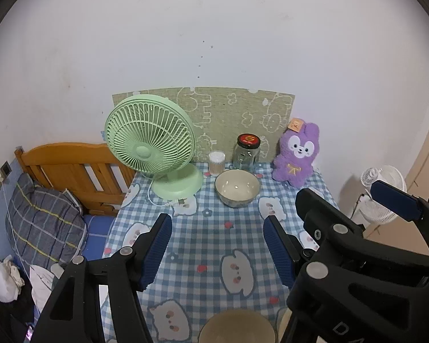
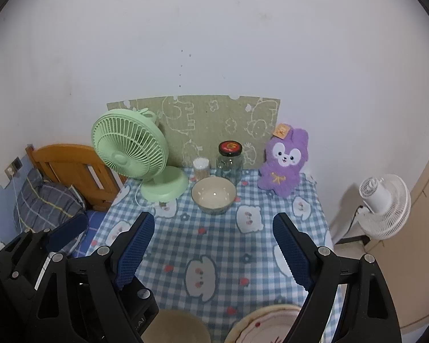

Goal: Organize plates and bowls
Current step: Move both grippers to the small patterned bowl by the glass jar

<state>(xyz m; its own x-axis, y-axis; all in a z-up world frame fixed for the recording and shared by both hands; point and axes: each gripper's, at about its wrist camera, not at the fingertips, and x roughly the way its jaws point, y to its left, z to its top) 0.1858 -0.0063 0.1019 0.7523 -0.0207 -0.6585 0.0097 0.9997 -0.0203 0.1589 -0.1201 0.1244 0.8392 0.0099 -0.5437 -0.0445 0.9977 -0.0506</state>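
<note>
A small worktop point(image 1: 214, 228) covered in a blue checked cloth with cartoon bears stands against a white wall. Both claws hang above its near half, tilted down, as if looking the scene over before choosing something. The left claw point(image 1: 216, 247) has its blue pads parted to a middling gap with only cloth showing between them. The right claw point(image 2: 213, 253) stands wider and is likewise empty-handed. A pale bowl point(image 2: 214, 195) sits upright toward twelve o'clock of the worktop's middle, apart from the other dishes, so it probably needs gathering. At the near edge, about six o'clock, the rim of a second bowl point(image 1: 237, 327) shows, and just to its right a patterned plate point(image 2: 267, 324), both partly cut off. Along the back a green fan point(image 1: 150, 140) stands at ten o'clock, a cotton swab tub point(image 1: 216, 162) and a glass jar point(image 1: 247, 154) at twelve, a purple plush rabbit point(image 1: 296, 154) at two, seemingly kept clear of the working space.
</note>
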